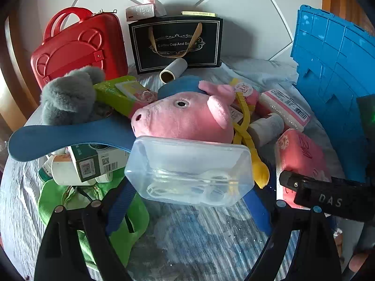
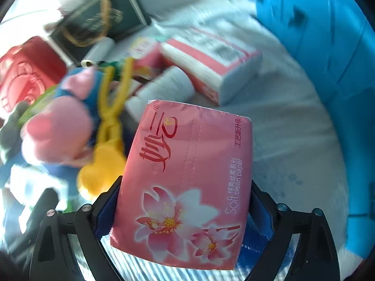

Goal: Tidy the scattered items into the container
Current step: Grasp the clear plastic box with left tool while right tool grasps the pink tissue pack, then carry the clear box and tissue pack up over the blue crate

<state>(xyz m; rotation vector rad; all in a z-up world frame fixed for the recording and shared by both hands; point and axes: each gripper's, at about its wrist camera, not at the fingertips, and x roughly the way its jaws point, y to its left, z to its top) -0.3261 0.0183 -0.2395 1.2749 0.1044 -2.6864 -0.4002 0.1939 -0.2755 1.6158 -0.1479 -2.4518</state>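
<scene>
- Left wrist view: the left hand-held gripper (image 1: 189,187) is spread wide and looks clamped on the ends of a clear plastic box (image 1: 189,171). The box's long axis runs left-right across the fingers, and it seems to sit clear of the striped cloth (image 1: 187,238).
- Just beyond the box, on the far side, lies the pink pig plush (image 1: 182,117) w/ the rest of the clutter.
- The blue crate (image 1: 332,70) stands at the far right. From this hand-held gripper the box has to go right and away, past the pink tissue pack (image 1: 302,157).
- One black finger (image 1: 323,194) of the right hand-held gripper shows at the near right, over that pack. We judge the right hand is nearer the crate.
- Right wrist view: the right hand-held gripper (image 2: 185,185) is nearly fully open and straddles the tissue pack (image 2: 187,182), one blue pad on each side.
- We can't tell if the pads touch the wrapper. We don't read it as a firm grip.
- The pack's long axis runs near-far, approx. along the fingers, so the jaws span its short width.
- The crate (image 2: 328,46) fills the right side. The next move is probably to close, lift and go right.
</scene>
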